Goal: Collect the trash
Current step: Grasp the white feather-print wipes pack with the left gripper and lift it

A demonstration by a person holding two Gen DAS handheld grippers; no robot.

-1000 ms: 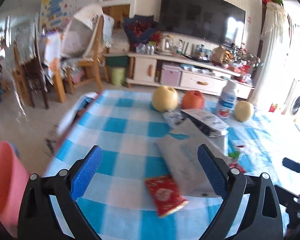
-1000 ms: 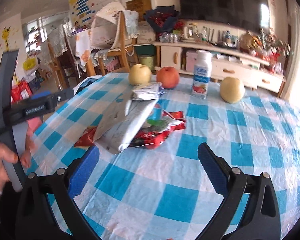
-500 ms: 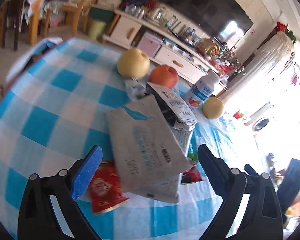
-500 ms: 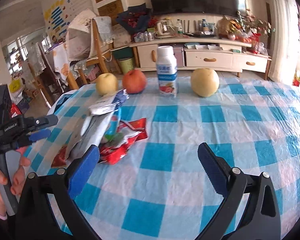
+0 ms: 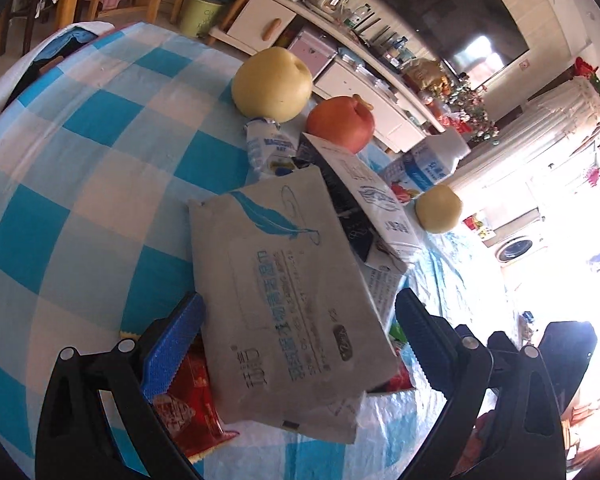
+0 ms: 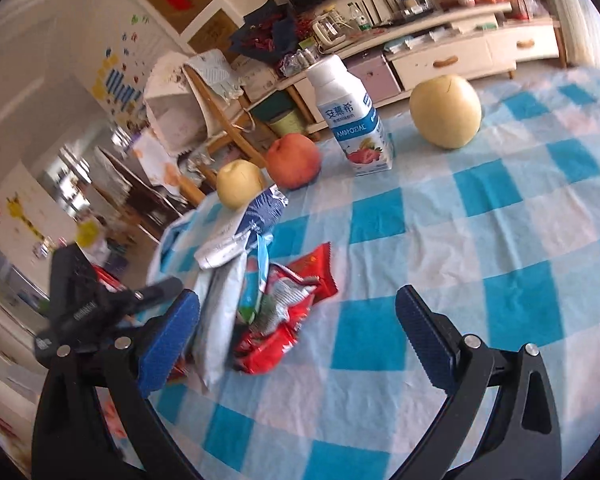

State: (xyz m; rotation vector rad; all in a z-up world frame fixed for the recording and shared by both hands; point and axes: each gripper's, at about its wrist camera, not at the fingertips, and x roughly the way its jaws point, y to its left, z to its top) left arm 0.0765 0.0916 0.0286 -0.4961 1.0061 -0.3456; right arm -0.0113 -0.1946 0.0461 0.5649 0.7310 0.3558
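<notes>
The left gripper (image 5: 298, 344) hangs, fingers spread, over the grey pouch (image 5: 288, 300) topping the wrapper pile (image 6: 260, 292) on the table (image 6: 440, 248) (right gripper (image 6: 298, 340) likewise spread, beside the pile).

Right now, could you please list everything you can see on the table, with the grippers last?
Tablecloth: one, blue and white checked, covering the table.
Pears: three, yellow, far side.
Peach: one, orange-red, between two pears.
Yogurt bottle: one, white and blue, upright by the peach.
Grey packet: one, top of the trash pile.
Red wrappers: several, under the pile.
Left gripper: open, fingers either side of the grey packet.
Right gripper: open, beside the pile.
</notes>
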